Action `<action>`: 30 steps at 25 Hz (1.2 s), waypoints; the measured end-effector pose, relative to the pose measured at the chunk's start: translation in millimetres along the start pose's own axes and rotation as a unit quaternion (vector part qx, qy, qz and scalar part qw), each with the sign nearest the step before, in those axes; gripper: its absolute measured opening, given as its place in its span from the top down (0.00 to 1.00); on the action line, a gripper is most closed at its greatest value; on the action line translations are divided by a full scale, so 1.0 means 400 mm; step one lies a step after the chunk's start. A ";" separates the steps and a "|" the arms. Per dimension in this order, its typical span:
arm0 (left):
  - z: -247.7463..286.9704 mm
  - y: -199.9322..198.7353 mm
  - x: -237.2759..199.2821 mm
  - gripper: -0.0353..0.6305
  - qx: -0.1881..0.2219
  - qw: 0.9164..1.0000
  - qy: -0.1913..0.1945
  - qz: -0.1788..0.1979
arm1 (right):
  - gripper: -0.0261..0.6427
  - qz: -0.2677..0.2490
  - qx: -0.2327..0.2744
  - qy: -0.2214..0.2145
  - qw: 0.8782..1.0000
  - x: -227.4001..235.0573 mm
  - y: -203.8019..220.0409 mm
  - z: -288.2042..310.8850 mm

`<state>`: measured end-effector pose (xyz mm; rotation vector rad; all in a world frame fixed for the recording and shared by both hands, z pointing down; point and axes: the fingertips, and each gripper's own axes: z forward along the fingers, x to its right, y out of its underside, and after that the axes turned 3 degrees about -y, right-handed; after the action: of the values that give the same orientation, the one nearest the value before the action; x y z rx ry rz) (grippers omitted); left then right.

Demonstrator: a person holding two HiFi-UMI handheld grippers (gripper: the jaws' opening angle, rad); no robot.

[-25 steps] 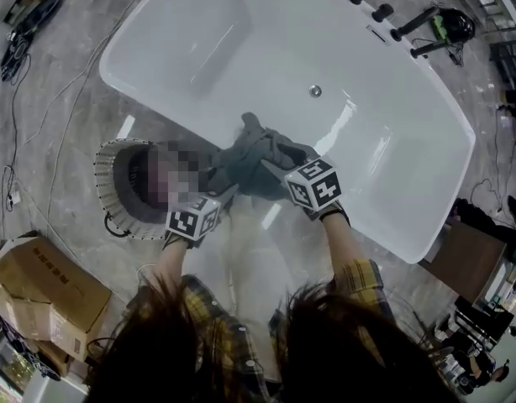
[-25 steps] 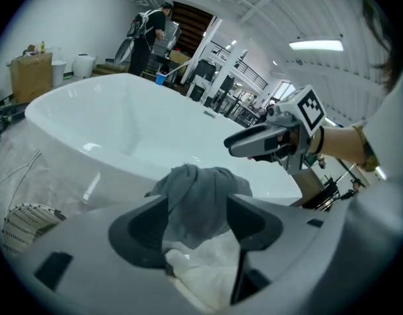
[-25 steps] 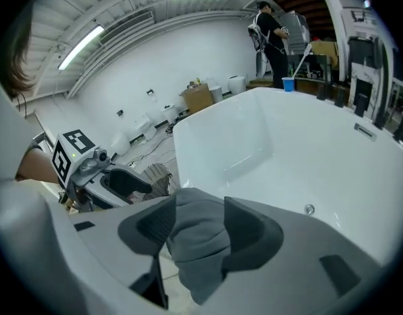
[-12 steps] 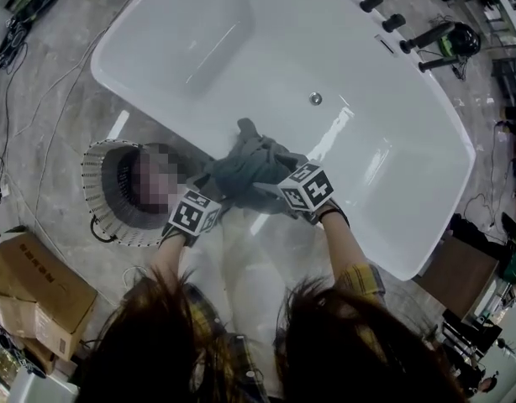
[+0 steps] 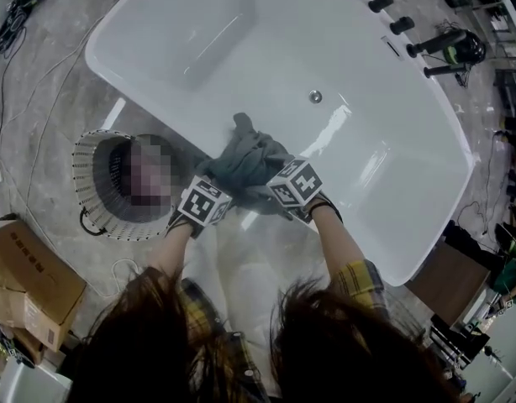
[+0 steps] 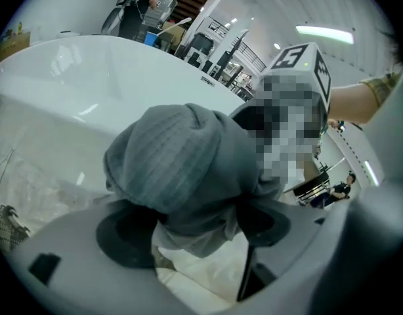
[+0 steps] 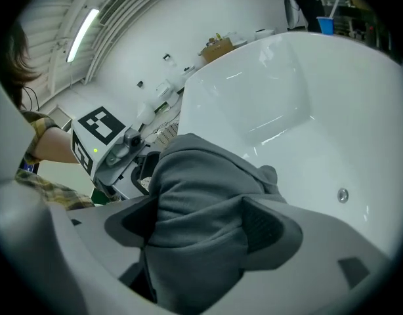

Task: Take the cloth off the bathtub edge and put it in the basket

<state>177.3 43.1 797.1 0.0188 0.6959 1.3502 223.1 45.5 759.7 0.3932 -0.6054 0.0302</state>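
One grey, ribbed cloth (image 5: 245, 156), bunched on the bathtub (image 5: 241, 40).

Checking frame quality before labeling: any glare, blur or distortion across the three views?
Head view: glare streaks on the glossy bathtub, hair blocks the bottom edge. Left gripper view: strong fisheye, dark corners, the cloth fills the centre at close range. Right gripper view: same fisheye, bright ceiling light strip, reflections inside the bathtub.
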 end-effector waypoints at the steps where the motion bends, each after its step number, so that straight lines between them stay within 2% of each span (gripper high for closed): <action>1: 0.008 -0.004 0.003 0.40 -0.009 1.000 -0.003 0.007 | 0.36 -0.003 -0.006 -0.003 1.000 -0.005 0.001 0.011; 4: 0.020 -0.002 0.007 0.40 -0.030 0.999 -0.010 0.020 | 0.40 -0.016 -0.017 -0.004 1.000 -0.020 0.005 0.027; 7: 0.020 -0.001 0.015 0.43 -0.027 0.999 -0.011 0.020 | 0.44 -0.027 -0.016 -0.011 0.999 -0.026 0.007 0.024; 12: 0.013 -0.009 0.036 0.61 -0.018 1.000 -0.013 0.019 | 0.52 -0.061 -0.022 -0.014 0.998 -0.037 -0.002 0.016; 16: 0.007 -0.012 0.048 0.68 -0.020 1.000 -0.006 0.018 | 0.59 -0.083 -0.013 -0.006 0.996 -0.045 -0.014 0.001; 19: -0.006 -0.020 0.056 0.70 -0.015 1.000 -0.003 0.017 | 0.64 -0.077 -0.002 -0.006 0.997 -0.048 -0.022 -0.016; 23: -0.026 -0.042 0.072 0.72 -0.001 1.000 0.002 0.018 | 0.78 -0.043 0.034 -0.013 0.998 -0.062 -0.040 -0.055; 30: -0.076 -0.048 0.093 0.73 0.010 0.999 -0.013 0.036 | 0.80 -0.026 0.070 -0.039 0.996 -0.130 -0.058 -0.089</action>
<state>182.1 60.2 748.5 0.0780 0.6937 1.4095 203.0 41.8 695.5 0.5486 -0.6718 0.0083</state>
